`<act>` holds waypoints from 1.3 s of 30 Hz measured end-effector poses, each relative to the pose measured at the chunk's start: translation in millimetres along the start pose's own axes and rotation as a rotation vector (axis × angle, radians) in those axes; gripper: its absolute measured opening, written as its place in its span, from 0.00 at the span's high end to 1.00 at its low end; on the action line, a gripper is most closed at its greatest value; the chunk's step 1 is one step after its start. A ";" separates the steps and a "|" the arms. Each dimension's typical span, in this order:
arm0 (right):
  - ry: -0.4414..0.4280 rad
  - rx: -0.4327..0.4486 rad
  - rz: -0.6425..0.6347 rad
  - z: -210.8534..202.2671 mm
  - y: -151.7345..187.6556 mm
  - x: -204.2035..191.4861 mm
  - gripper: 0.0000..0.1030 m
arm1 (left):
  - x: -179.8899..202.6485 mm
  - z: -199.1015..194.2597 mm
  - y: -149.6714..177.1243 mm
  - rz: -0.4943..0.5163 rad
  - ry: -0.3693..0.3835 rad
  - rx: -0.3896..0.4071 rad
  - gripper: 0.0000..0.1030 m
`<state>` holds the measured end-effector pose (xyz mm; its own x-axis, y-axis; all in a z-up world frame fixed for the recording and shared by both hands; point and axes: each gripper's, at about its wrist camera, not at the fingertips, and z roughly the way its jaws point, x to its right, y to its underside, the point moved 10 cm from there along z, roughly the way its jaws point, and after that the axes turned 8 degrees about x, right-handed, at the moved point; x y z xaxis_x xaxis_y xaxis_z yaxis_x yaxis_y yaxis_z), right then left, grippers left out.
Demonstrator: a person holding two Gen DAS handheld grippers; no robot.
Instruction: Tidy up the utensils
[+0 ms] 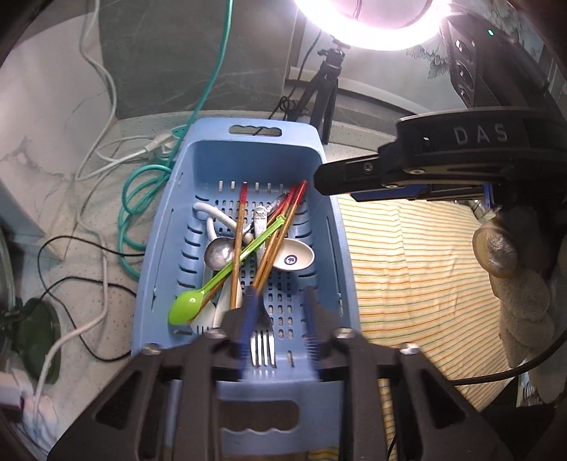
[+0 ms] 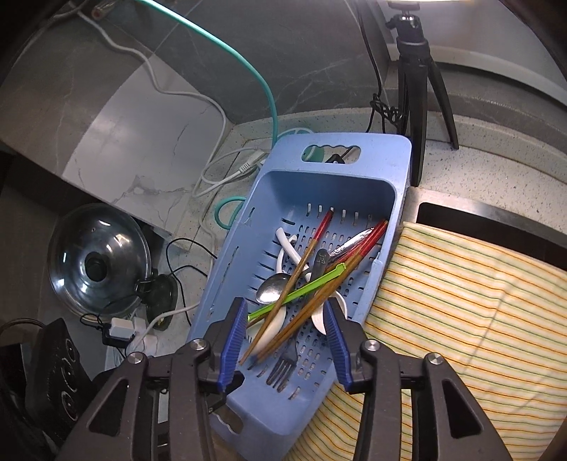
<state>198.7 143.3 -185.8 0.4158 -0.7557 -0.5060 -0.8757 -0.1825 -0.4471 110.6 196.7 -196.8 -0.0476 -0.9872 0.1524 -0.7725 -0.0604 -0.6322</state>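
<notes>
A big round lamp [image 1: 368,21] shines very bright at the top of the left wrist view, so bright that it is all white there. It lights the blue basket [image 1: 163,248] and the striped cloth [image 1: 407,266] well. The left gripper [image 1: 276,319] looks smeared and blurry, and its blue fingers [image 1: 248,319] are fuzzy. In the right wrist view things look sharp, and the right gripper [image 2: 283,333] is clear. The glass lid [image 2: 95,262] has small white shiny spots. The corners of both pictures are dark, and straight lines bend near the edges. The left side of the right view is dim.
</notes>
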 end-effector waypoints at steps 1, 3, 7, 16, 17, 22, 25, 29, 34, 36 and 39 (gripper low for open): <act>-0.001 0.004 -0.013 -3.1 1.0 -0.6 0.59 | 1.2 -3.2 1.0 -0.007 -0.007 0.006 0.65; -0.002 0.012 -0.050 -10.7 3.4 -1.8 0.56 | 4.3 -9.9 3.6 -0.023 -0.020 0.014 0.65; -0.004 0.037 -0.123 -29.4 11.5 -1.7 0.54 | 10.6 -25.2 7.5 -0.062 -0.059 0.044 0.44; -0.016 0.096 -0.275 -78.2 33.0 5.3 0.54 | 28.0 -69.1 10.9 -0.154 -0.172 0.135 0.26; -0.019 0.107 -0.282 -84.5 34.9 6.7 0.54 | 28.7 -72.7 11.8 -0.167 -0.182 0.142 0.25; -0.028 0.155 -0.345 -114.6 44.1 11.2 0.52 | 31.0 -91.5 19.8 -0.220 -0.252 0.177 0.24; -0.043 0.202 -0.378 -133.1 48.6 11.8 0.35 | 34.7 -100.9 25.4 -0.236 -0.290 0.189 0.24; -0.051 0.253 -0.380 -154.2 51.0 15.2 0.31 | 38.5 -110.6 29.2 -0.258 -0.323 0.206 0.24; -0.025 0.258 -0.378 -163.0 51.7 21.7 0.29 | 39.1 -120.1 30.4 -0.272 -0.354 0.218 0.24; -0.006 0.263 -0.388 -164.6 50.8 23.9 0.28 | 39.5 -121.5 29.8 -0.276 -0.358 0.219 0.24; 0.009 0.269 -0.401 -167.1 50.4 25.2 0.28 | 39.2 -122.3 29.4 -0.284 -0.363 0.218 0.24</act>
<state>124.0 9.9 -97.8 0.7046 -0.6646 -0.2487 -0.5515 -0.2922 -0.7813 8.5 174.4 -116.5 0.3981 -0.9128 0.0914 -0.5715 -0.3247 -0.7537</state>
